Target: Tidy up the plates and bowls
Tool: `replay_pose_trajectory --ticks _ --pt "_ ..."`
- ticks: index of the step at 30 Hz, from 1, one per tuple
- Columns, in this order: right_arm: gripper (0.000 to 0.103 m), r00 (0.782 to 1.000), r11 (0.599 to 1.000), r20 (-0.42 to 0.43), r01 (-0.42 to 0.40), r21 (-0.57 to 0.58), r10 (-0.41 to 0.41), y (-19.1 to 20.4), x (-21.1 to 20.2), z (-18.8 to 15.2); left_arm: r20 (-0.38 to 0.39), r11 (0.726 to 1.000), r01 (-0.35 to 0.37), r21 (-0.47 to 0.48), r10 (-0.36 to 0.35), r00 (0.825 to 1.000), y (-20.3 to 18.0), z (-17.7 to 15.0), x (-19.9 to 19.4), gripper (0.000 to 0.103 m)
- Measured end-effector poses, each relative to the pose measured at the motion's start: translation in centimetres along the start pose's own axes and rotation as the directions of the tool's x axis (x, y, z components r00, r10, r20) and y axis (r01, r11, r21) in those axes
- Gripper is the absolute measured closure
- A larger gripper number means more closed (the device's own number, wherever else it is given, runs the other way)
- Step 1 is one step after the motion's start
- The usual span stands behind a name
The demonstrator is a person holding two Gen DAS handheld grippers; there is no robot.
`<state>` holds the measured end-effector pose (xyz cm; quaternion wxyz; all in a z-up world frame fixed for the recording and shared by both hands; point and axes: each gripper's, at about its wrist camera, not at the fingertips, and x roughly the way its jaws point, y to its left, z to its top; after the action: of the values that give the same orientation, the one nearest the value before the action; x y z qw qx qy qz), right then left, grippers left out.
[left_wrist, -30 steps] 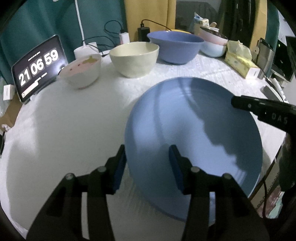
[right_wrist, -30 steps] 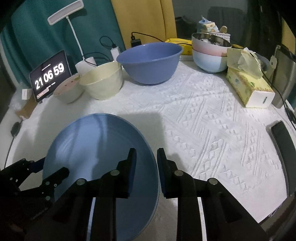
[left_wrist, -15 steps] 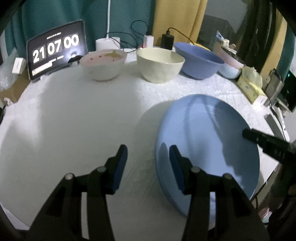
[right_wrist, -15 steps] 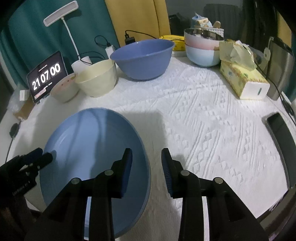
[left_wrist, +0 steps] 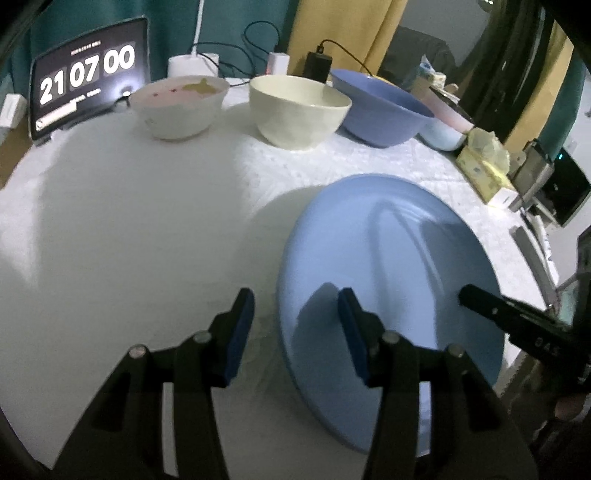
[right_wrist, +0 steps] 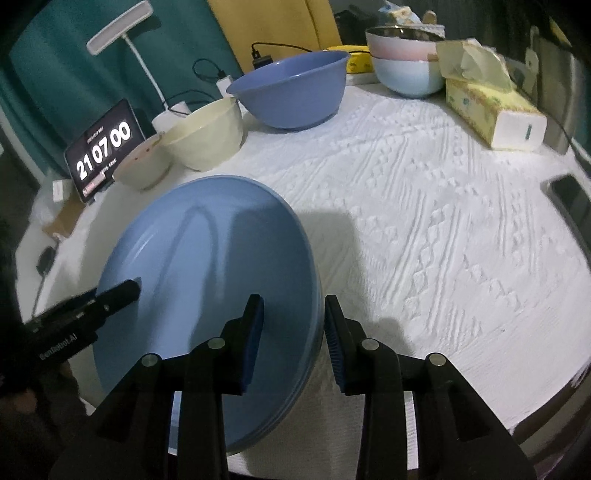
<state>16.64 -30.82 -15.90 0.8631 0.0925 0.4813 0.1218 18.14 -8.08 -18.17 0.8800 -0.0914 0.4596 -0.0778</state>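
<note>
Blue plate (left_wrist: 388, 280) is lying flat near the front edge of the counter (right_wrist: 443, 221), which is wearing a white textured cloth. Left gripper (left_wrist: 297, 332) is standing open, straddling the plate's left rim without pressing it. Right gripper (right_wrist: 293, 339) is straddling the right rim; its jaws have just been opening and the pads are sitting clear of the rim. Both are pointing steeply down. Right view alone is showing a desk lamp (right_wrist: 122, 26), a phone (right_wrist: 572, 195) and the whole tissue box (right_wrist: 491, 110); left view is showing the pink bowl (left_wrist: 181, 107) interior with a yellow scrap. Cream bowl (left_wrist: 299, 110) and blue bowl (left_wrist: 380, 110) are sitting beside it. Clock tablet (left_wrist: 88, 74) is reading "21 07 00". Gripper bodies are reading "BenRobot.AI" and "DAS".
</note>
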Motion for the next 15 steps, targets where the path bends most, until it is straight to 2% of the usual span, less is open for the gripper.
replay_pose_trajectory --ticks 3,7,15 --pt "0.068 1.0 0.999 0.003 -0.029 0.032 0.029 -0.4 0.0 -0.1 -0.006 0.999 0.051 0.002 -0.051 0.999 0.1 -0.1 0.2 0.054" --pt "0.067 0.999 0.999 0.015 -0.033 0.04 0.032 -0.3 -0.2 -0.3 -0.002 0.998 0.053 0.045 -0.053 0.999 -0.8 -0.3 0.1 0.055" --pt "0.067 1.0 0.998 0.008 -0.013 0.054 0.013 0.2 -0.2 -0.2 -0.001 0.998 0.04 0.057 -0.04 0.999 -1.0 -0.3 0.0 0.055"
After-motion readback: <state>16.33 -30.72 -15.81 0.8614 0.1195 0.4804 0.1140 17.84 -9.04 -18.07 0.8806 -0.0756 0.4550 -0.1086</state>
